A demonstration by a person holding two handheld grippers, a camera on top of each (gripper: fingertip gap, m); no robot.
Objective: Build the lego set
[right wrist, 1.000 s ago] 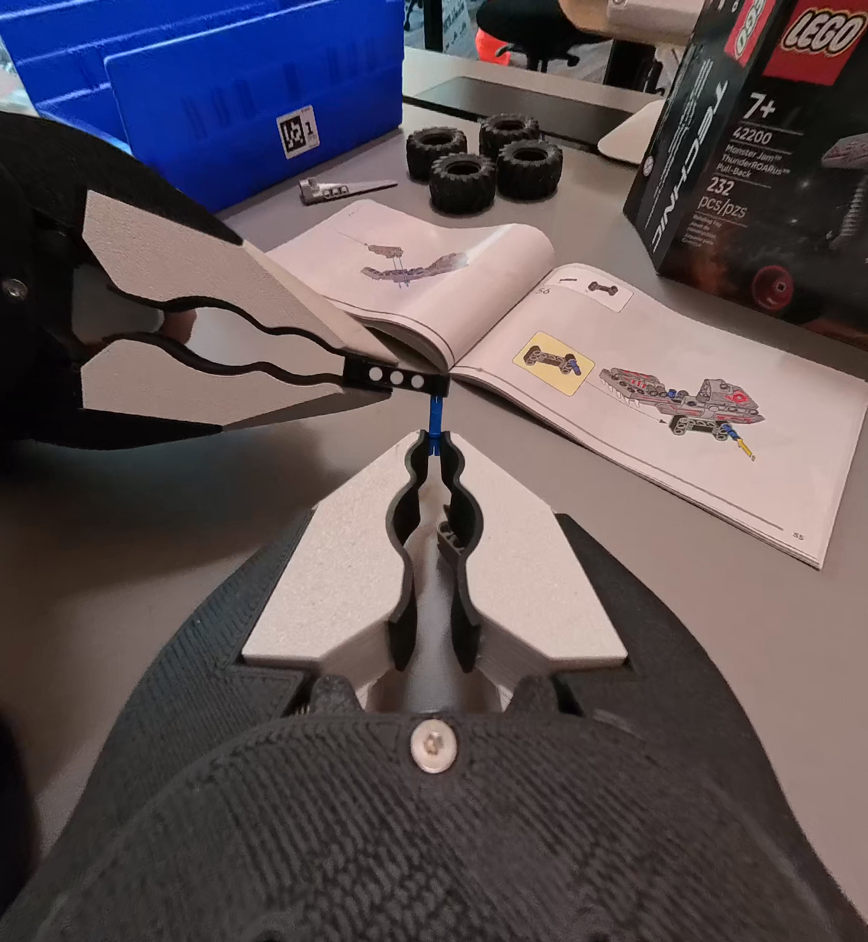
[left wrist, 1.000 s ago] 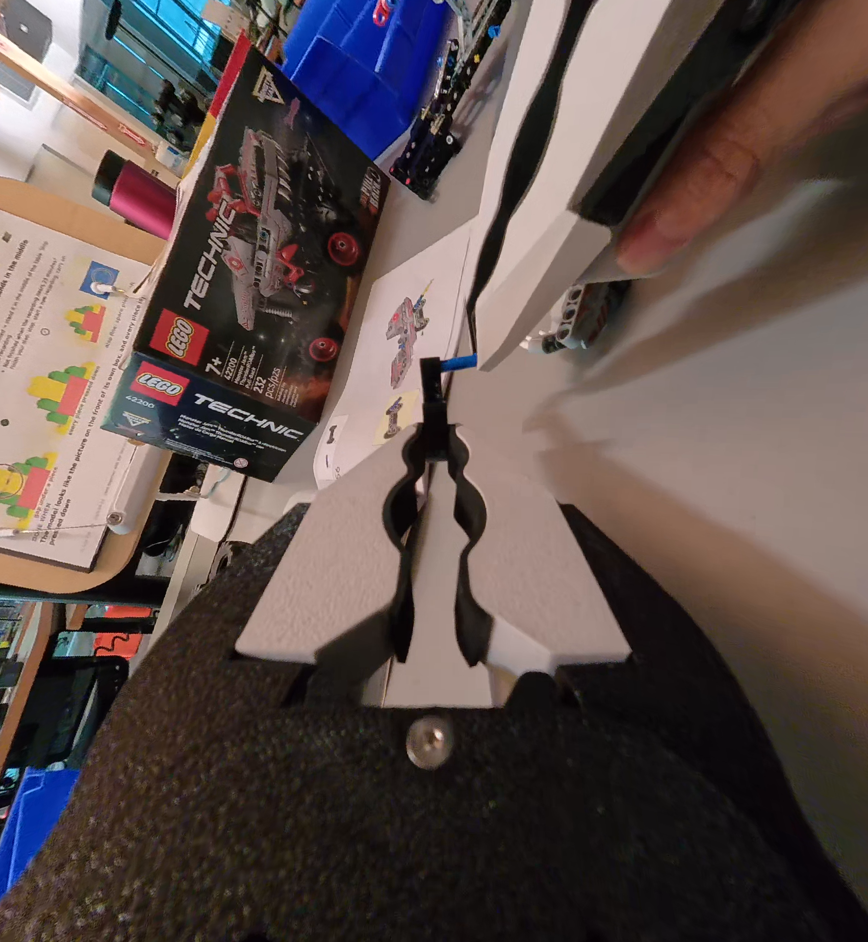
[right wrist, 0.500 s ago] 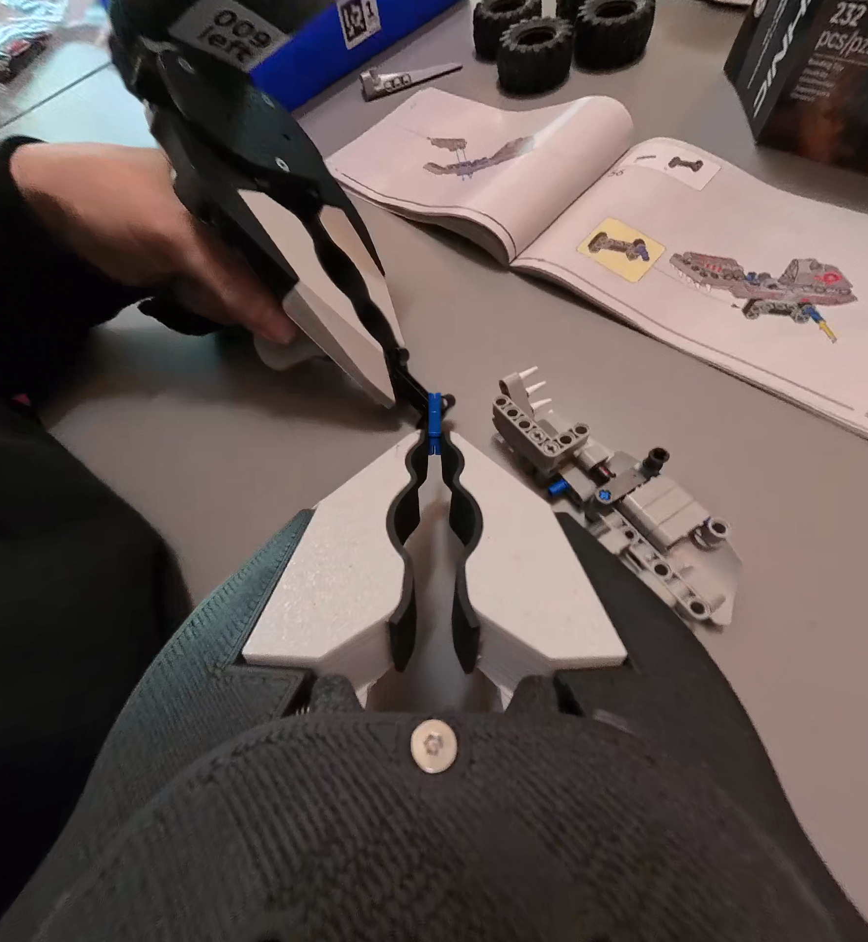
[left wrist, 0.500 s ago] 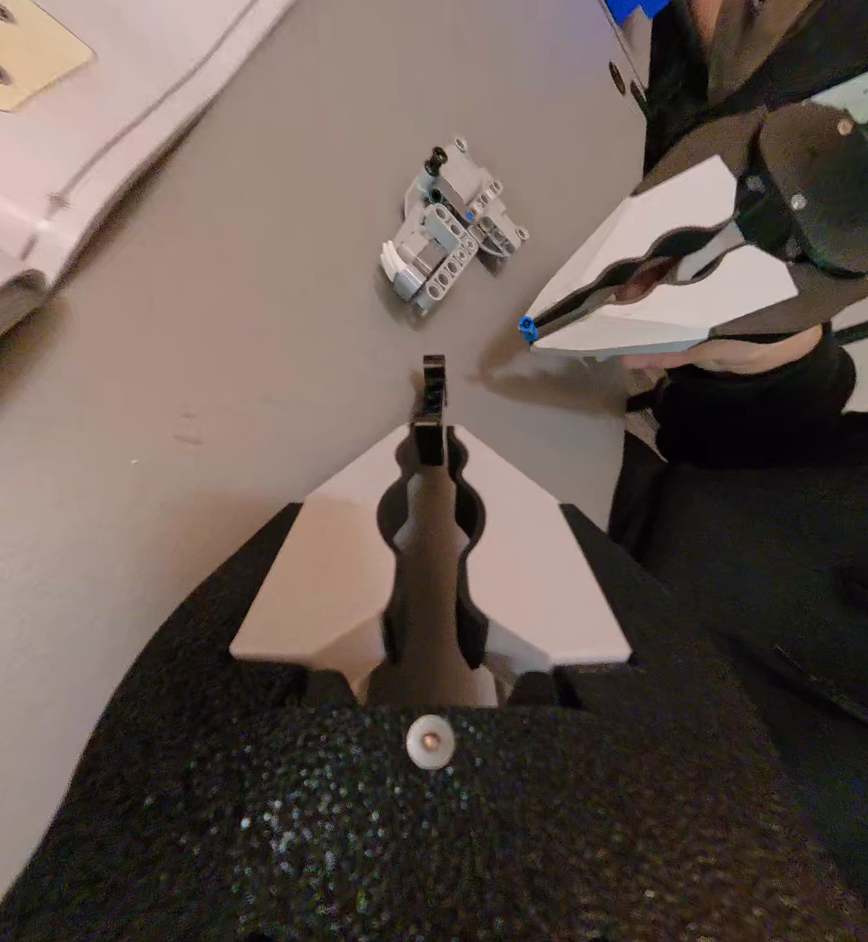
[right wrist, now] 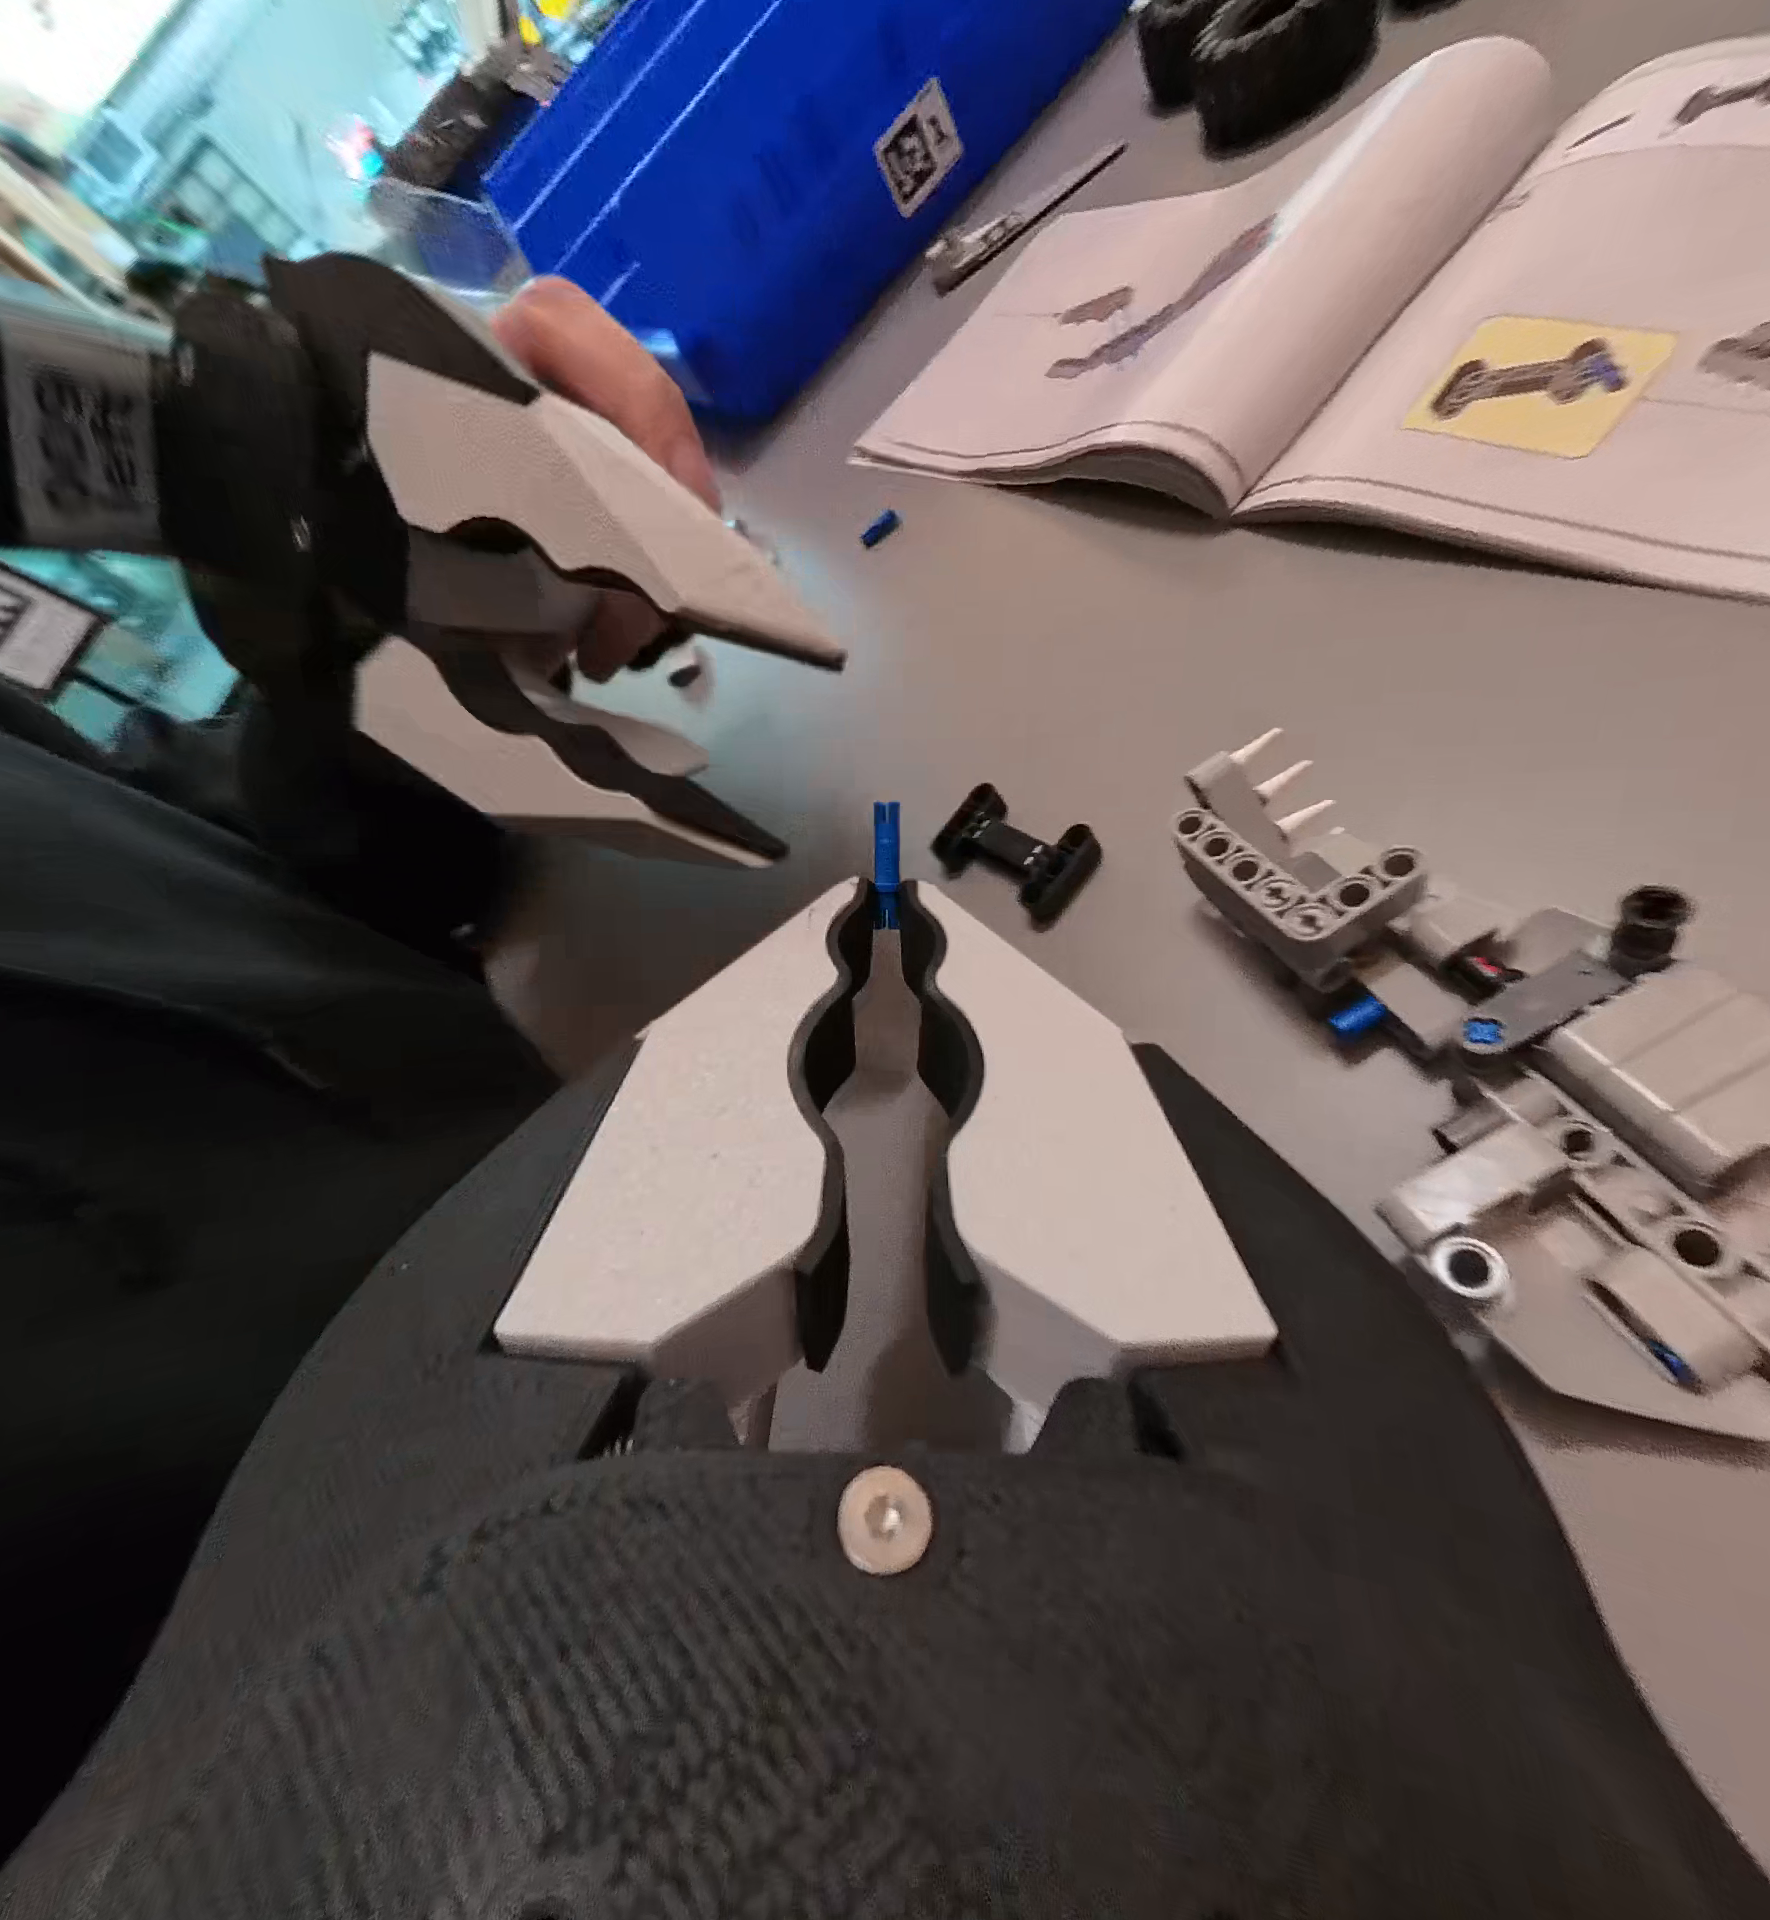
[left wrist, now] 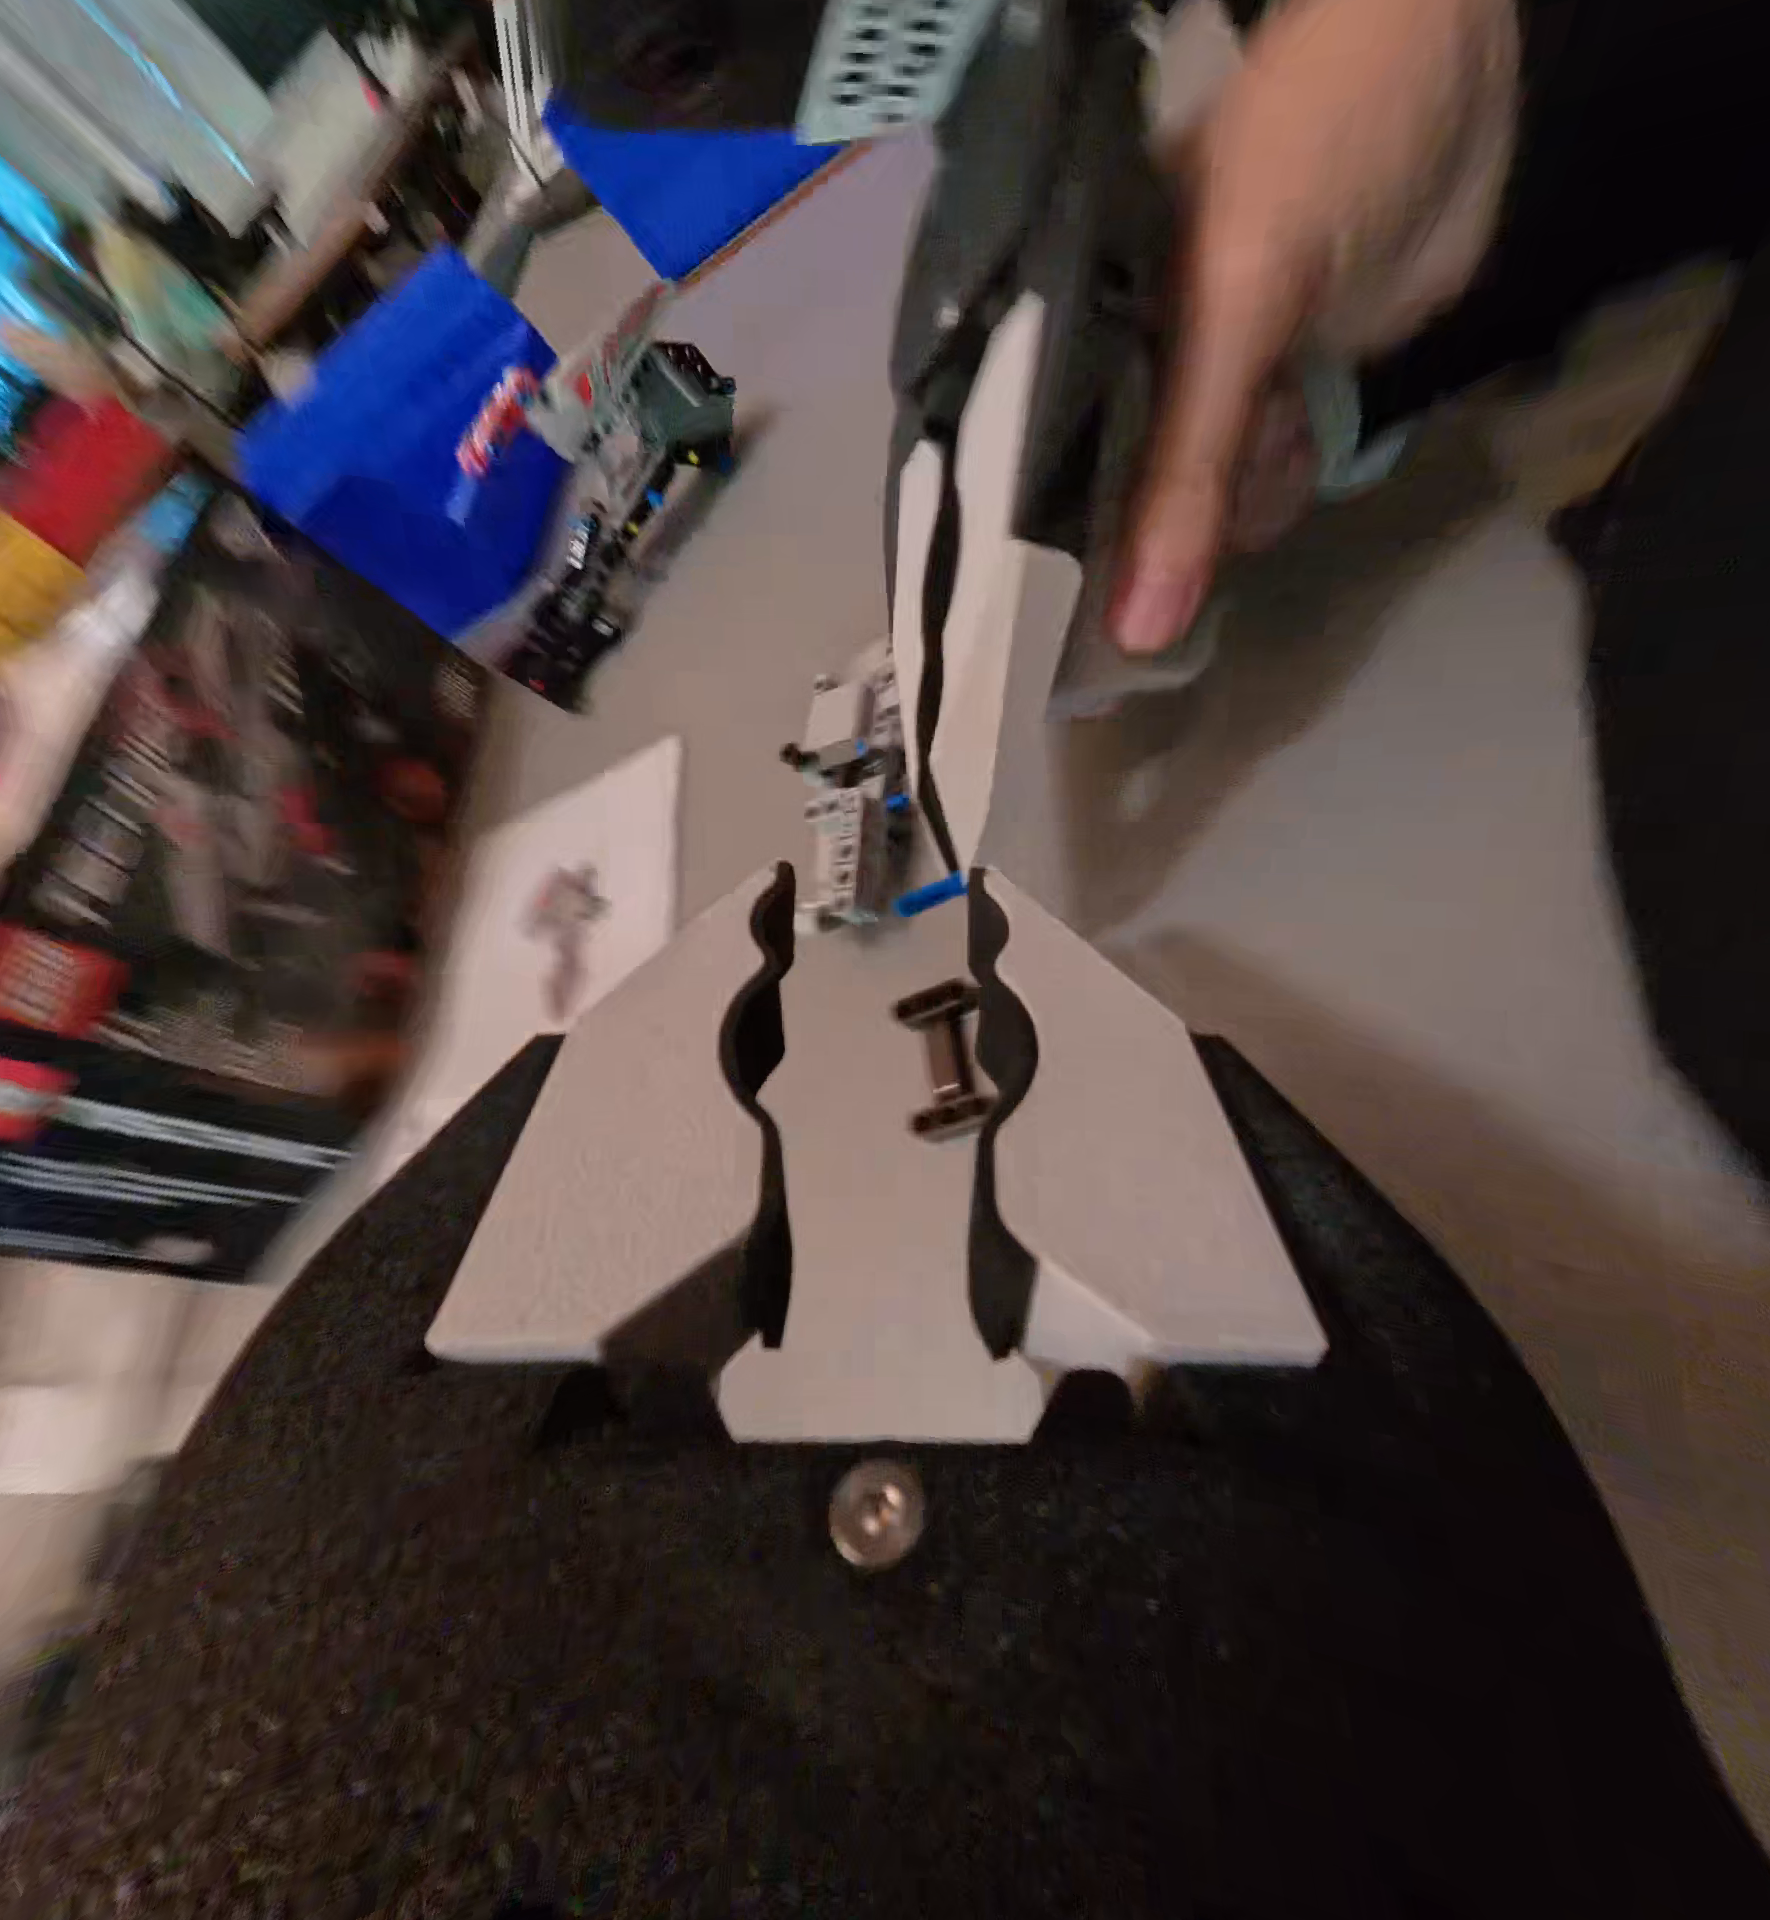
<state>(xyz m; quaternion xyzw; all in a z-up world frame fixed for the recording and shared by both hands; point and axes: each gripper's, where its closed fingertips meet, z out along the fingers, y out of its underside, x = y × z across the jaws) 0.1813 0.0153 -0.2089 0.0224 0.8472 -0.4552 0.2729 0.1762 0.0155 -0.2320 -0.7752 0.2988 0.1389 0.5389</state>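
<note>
grey table (right wrist: 1328, 665), bare between items. large blue bin (right wrist: 756, 177) at the far edge, with a small square black-and-white tag (right wrist: 917, 145) on its side. second blue bin (left wrist: 673, 187) farther back along the table in the left wrist view. beyond the table, a blurred room of teal and pale shapes, too smeared to tell.

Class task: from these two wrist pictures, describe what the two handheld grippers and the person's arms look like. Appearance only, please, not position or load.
Each gripper has a textured black body with a silver screw at its centre. The right gripper and left gripper carry flat, pale grey, wedge-shaped fingers whose inner edges are lined with wavy black pads. In the right wrist view, the left gripper's body bears a white printed label. The person wears dark sleeves.
</note>
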